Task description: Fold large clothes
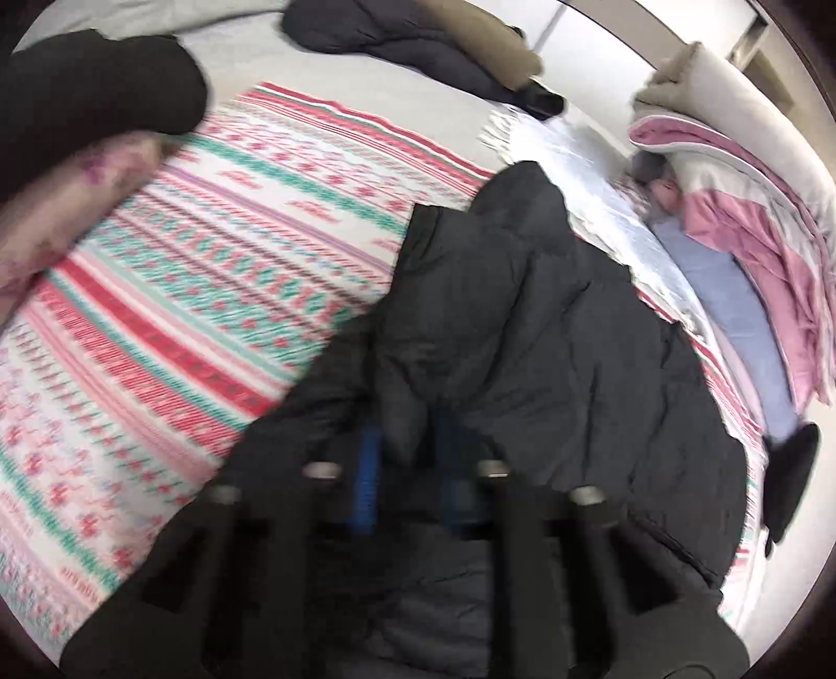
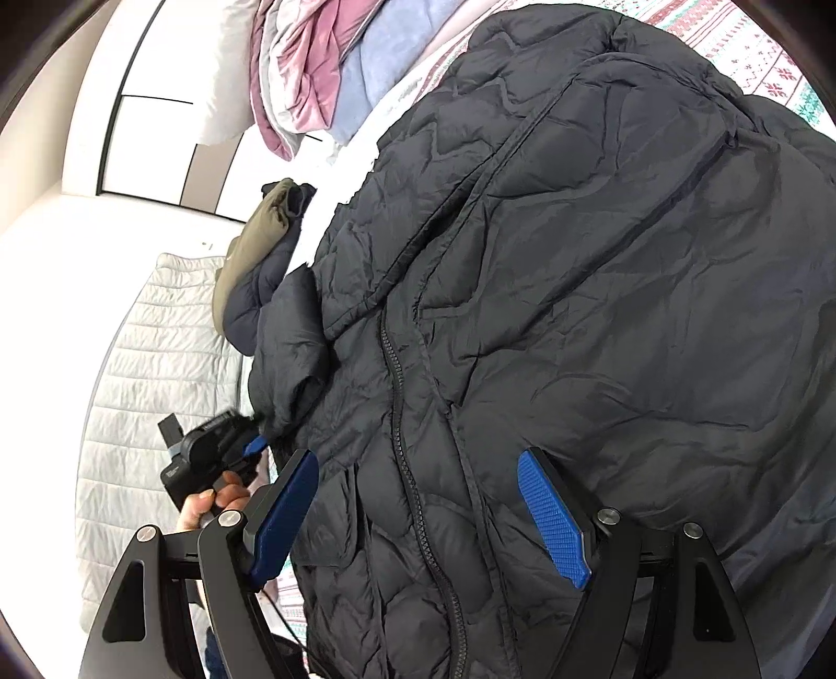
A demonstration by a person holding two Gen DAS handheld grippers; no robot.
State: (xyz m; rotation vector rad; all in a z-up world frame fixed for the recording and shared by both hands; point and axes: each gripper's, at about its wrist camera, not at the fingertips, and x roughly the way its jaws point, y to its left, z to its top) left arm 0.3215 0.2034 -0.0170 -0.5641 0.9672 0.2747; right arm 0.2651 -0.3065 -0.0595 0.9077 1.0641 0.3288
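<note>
A large black quilted puffer jacket lies on a bed with a red, green and white patterned blanket. Its zipper runs down the front. My left gripper is shut on a fold of the jacket and holds it above the blanket; the view is blurred by motion. The left gripper also shows in the right wrist view, at the jacket's sleeve. My right gripper is open just above the jacket's front, its blue pads either side of the zipper.
A pile of pink, blue and grey bedding lies at the bed's side. Other dark and olive clothes lie at the far end. A light grey quilted cover lies beside the bed. A dark item sits at the right edge.
</note>
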